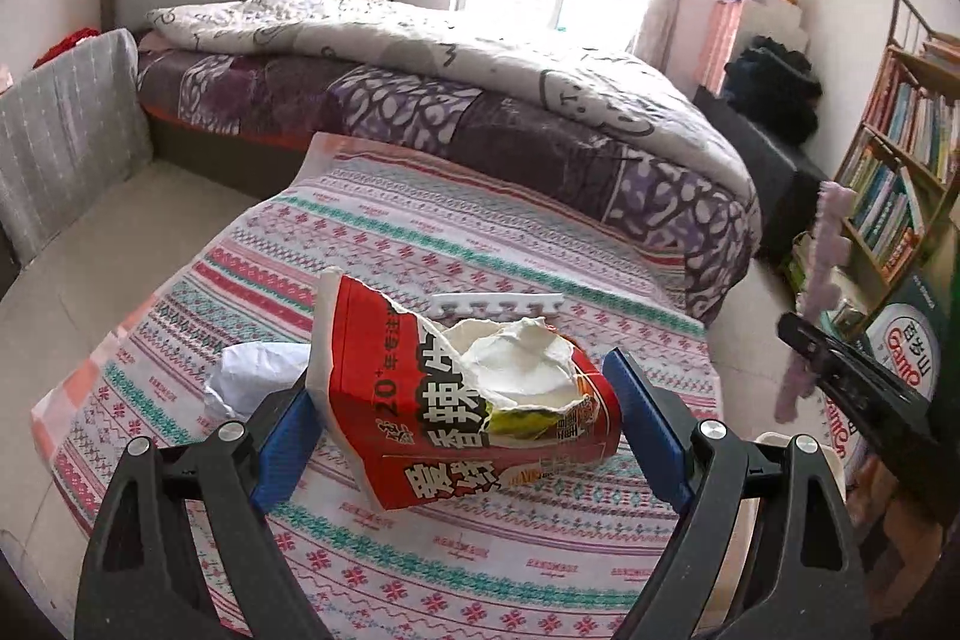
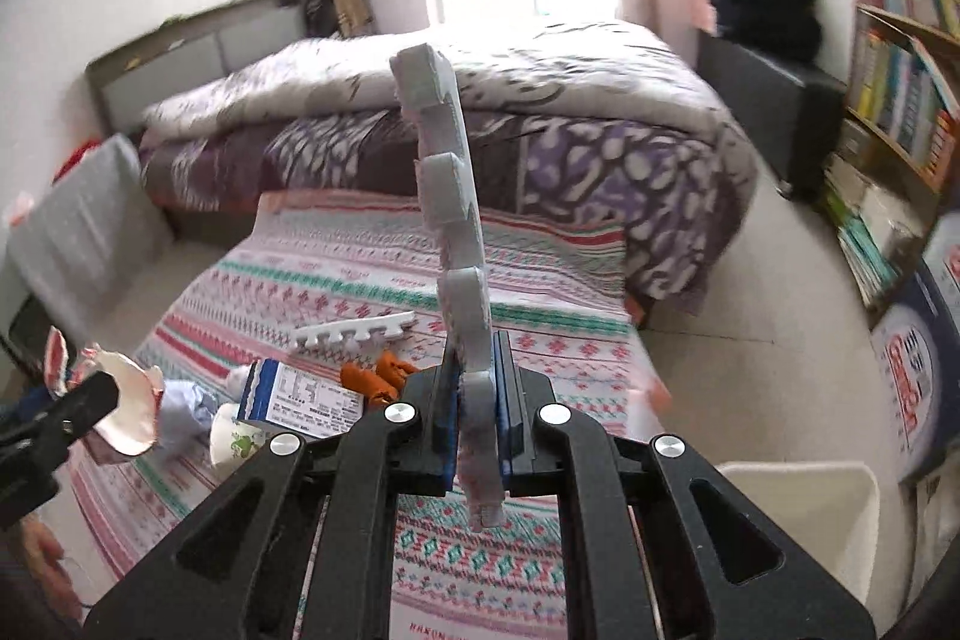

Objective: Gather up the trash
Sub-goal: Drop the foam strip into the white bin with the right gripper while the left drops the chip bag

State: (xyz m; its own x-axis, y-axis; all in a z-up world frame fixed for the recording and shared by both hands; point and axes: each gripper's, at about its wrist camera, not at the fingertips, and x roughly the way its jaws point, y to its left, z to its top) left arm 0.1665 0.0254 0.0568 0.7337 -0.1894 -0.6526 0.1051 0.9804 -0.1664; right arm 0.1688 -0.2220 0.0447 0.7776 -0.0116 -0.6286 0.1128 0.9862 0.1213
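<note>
My left gripper (image 1: 468, 427) is shut on a torn red instant-noodle cup (image 1: 456, 400) and holds it above the patterned cloth (image 1: 420, 244). My right gripper (image 2: 477, 400) is shut on a pale foam puzzle-edge strip (image 2: 447, 160) that stands upright between its pads. That strip and gripper also show at the right of the left wrist view (image 1: 816, 292). A second white foam strip (image 2: 354, 331), orange peel (image 2: 375, 376), a blue-and-white carton (image 2: 300, 394), crumpled tissue (image 2: 186, 409) and a small paper cup (image 2: 234, 445) lie on the cloth.
A white bin (image 2: 798, 514) stands on the floor at the right, below my right gripper. A bed (image 1: 480, 88) lies beyond the cloth. A bookshelf (image 1: 900, 148) and a boxed carton (image 2: 924, 358) are at the right. A grey cushion (image 1: 66, 130) leans at the left.
</note>
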